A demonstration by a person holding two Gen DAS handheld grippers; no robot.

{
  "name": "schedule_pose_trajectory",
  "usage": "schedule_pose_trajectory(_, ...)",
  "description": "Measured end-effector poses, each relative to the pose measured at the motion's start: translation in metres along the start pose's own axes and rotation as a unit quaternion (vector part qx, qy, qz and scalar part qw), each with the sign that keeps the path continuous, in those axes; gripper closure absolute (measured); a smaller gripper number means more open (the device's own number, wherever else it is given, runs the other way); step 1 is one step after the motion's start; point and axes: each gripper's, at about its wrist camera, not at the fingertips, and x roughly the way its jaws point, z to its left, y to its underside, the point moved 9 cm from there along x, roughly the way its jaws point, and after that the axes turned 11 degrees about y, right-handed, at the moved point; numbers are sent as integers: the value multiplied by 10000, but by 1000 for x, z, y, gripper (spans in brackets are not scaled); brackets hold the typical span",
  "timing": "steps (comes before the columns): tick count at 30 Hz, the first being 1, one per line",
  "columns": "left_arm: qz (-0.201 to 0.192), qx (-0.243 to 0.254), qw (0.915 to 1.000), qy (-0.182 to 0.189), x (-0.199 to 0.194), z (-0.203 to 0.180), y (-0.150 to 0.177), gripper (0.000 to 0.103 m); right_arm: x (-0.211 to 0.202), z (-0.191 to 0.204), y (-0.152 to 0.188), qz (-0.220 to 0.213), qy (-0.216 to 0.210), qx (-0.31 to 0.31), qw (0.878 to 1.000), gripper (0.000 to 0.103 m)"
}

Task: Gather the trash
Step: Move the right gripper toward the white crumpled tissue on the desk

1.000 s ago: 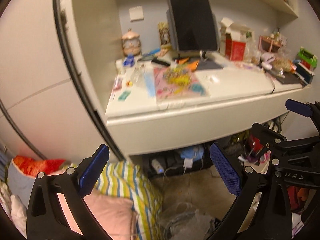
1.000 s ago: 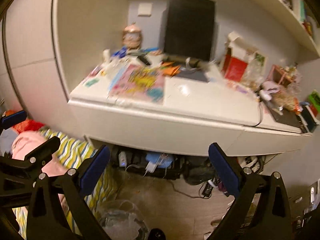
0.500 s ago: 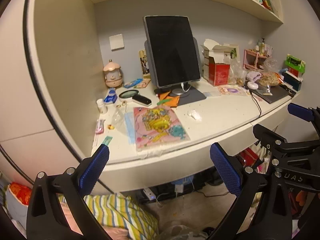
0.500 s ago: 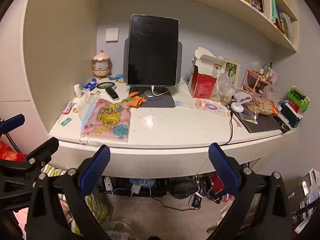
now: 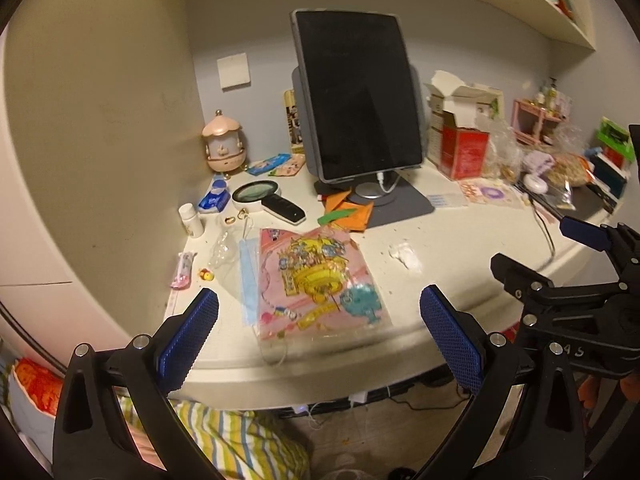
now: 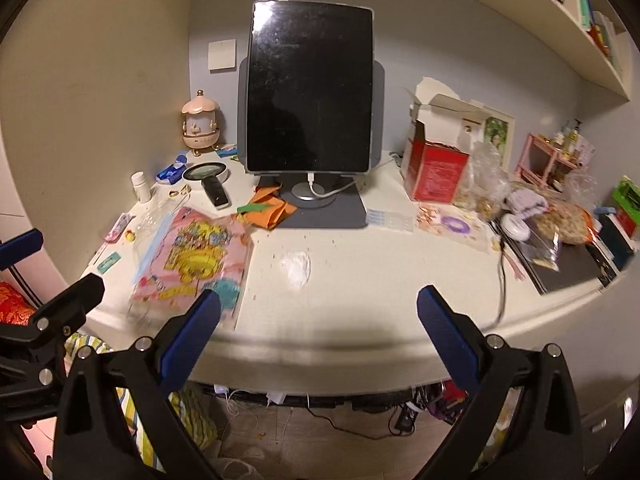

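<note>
While both grippers hang at the near edge of a cluttered white desk point(image 6: 360, 288), nothing is yet in either one. On the left, the left gripper point(image 5: 318, 332) has its blue pads spread wide apart and empty, poised in front of a pink cartoon-printed packet point(image 5: 320, 280) that lies flat near the desk's front edge, with a blue face mask point(image 5: 249, 276) along its left side and a crumpled clear wrapper point(image 5: 224, 248) just beyond. Toward the middle, a small white crumpled tissue point(image 6: 296, 266) sits alone on bare desktop, well apart from the tablet on its stand point(image 6: 310, 88) behind it and from the orange paper scraps point(image 6: 272, 210) at the stand's base. The right gripper point(image 6: 318, 332) is likewise open and holds nothing, and the tissue lies almost straight ahead of it, between its two pads in the wrist view. On the far right stand a torn-open red box point(image 6: 436, 168) and loose plastic bags point(image 6: 484, 180).

The step in hand looks like choosing and approaching a first piece of trash. A clean pick probably means lowering the right gripper squarely over the tissue, pads on either side, closing only once they touch the desktop. The charging cable point(image 6: 500, 280) to the right is best avoided.
</note>
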Motion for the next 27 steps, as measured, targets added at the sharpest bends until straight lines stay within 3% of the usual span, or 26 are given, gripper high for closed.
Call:
schedule_pose_trajectory(4, 141, -124, 9997, -149, 29, 12, -7, 5, 30, 6, -15, 114, -413, -35, 9991, 7)
schedule_pose_trajectory(17, 605, -169, 9962, -604, 91, 35, -2, 5, 97, 48, -31, 512, -1114, -387, 9917, 7)
schedule_pose_trajectory(27, 816, -147, 9945, -643, 130, 29, -2, 5, 147, 42, -23, 792, -1074, -535, 9896, 7)
